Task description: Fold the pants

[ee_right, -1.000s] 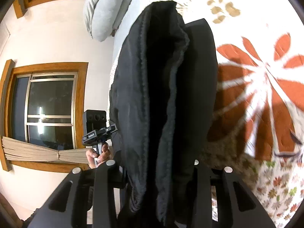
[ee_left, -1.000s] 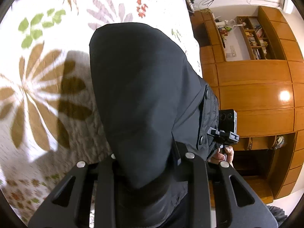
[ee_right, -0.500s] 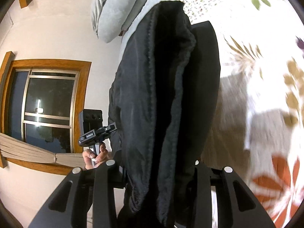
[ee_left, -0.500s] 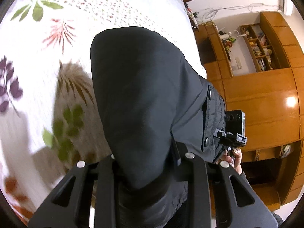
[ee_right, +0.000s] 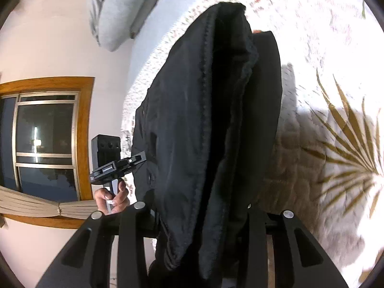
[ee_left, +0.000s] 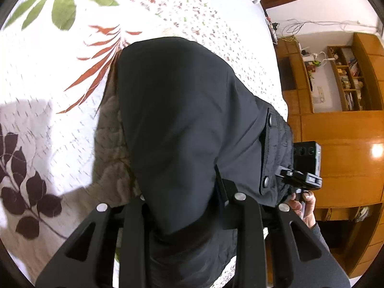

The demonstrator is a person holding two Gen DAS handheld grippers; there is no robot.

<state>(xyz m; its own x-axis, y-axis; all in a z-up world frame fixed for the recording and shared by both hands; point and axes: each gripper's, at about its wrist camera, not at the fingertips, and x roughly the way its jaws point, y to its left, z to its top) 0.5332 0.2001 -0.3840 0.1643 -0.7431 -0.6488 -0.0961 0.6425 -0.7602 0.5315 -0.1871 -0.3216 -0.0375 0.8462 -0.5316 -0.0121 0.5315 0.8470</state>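
Above the leaf-patterned bedspread (ee_left: 60, 96), the black pants (ee_left: 182, 124) hang bunched, held up at two places. Left gripper (ee_left: 184, 216) is clamped on one bunched edge; right gripper (ee_right: 204, 228) is clamped on the other. Behind: wooden cabinets (ee_left: 340, 148), a window (ee_right: 45, 144), a grey pillow (ee_right: 120, 7).

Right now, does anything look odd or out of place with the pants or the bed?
Nothing stands out. Both grippers clamp the dark pants, which hang bunched above the floral bedspread. The left gripper and right gripper each have fabric between their fingers. No tear or spill shows.
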